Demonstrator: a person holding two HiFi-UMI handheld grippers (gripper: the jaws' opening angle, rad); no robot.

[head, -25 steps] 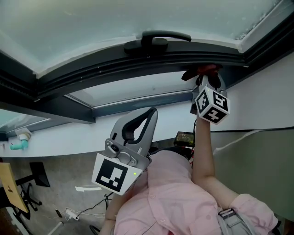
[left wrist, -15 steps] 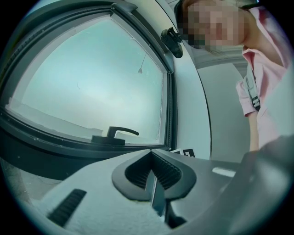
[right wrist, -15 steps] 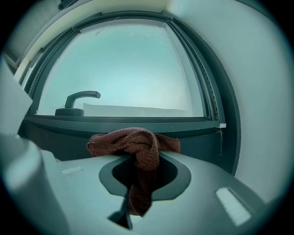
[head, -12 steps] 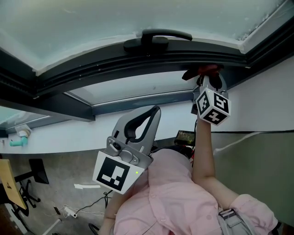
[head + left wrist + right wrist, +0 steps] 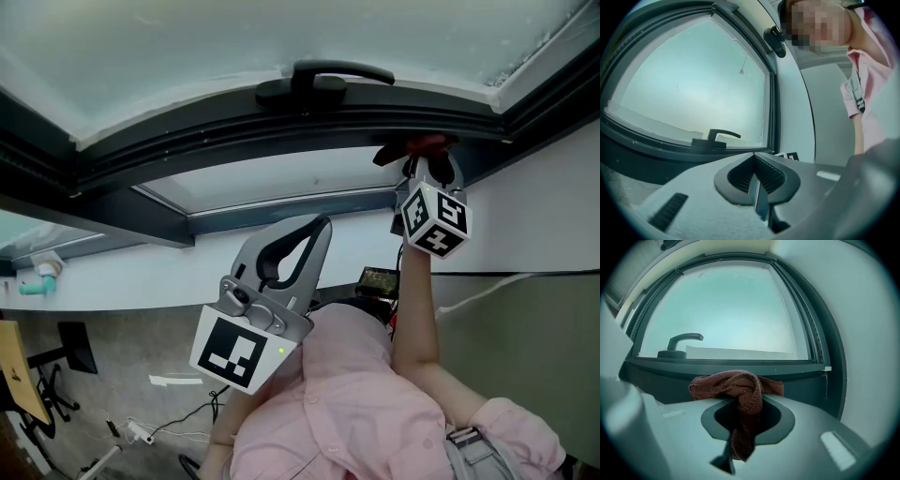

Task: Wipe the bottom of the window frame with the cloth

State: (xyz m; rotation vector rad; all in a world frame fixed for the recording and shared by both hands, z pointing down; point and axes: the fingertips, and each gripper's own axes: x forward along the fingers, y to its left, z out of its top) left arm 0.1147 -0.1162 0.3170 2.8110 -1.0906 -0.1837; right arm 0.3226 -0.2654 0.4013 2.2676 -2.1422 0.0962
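My right gripper (image 5: 424, 159) is raised to the dark window frame (image 5: 234, 131) near its right corner and is shut on a reddish-brown cloth (image 5: 412, 147). In the right gripper view the cloth (image 5: 738, 389) bunches over the jaws, just below the frame's bottom rail (image 5: 726, 364). My left gripper (image 5: 305, 230) hangs lower, over the white sill, jaws shut on nothing; its own view shows the gripper (image 5: 757, 185) pointing toward the window. A dark window handle (image 5: 323, 80) sits on the rail at the middle.
A white wall (image 5: 544, 206) stands right of the frame. The person's pink sleeve (image 5: 375, 403) fills the lower middle. Cables and stands (image 5: 66, 375) lie on the floor at lower left. A small teal object (image 5: 37, 286) rests on the ledge at left.
The right gripper with the cloth stays against the frame, almost still. The left gripper has drifted slightly to the right.
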